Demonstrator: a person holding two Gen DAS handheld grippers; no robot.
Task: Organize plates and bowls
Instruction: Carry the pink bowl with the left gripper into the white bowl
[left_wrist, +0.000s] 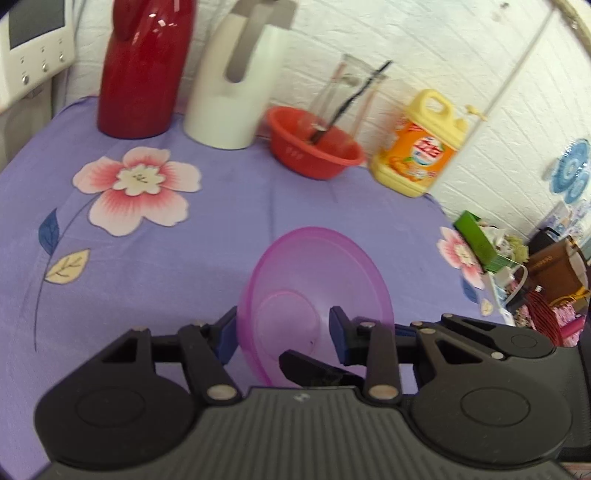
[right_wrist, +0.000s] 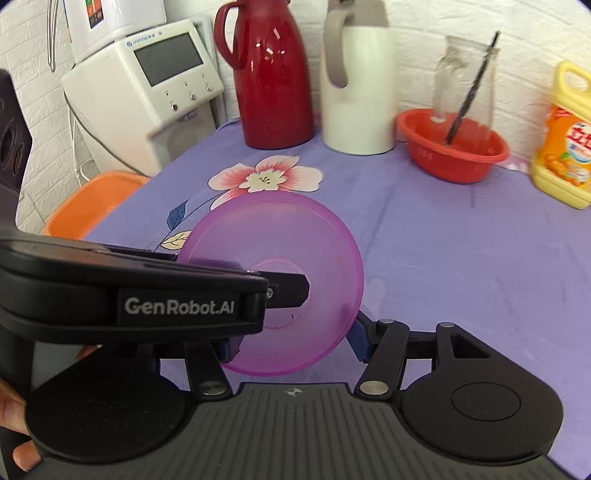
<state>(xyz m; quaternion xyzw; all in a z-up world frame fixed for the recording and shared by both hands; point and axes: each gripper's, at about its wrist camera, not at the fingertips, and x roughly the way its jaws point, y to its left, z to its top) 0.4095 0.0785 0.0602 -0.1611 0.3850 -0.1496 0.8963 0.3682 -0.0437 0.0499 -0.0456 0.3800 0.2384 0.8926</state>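
A translucent pink-purple bowl is held tilted above the purple flowered tablecloth. In the left wrist view my left gripper has its blue-tipped fingers spread, one on each side of the bowl's wall; a black finger tip of the other gripper shows inside the bowl. In the right wrist view the same bowl sits between the blue fingers of my right gripper. The left gripper's black body reaches in from the left, its finger inside the bowl. Which gripper bears the bowl is unclear.
At the back stand a red thermos, a white thermos, a red basin holding a glass jar with a straw, and a yellow detergent bottle. A white appliance and an orange tray are left of the table.
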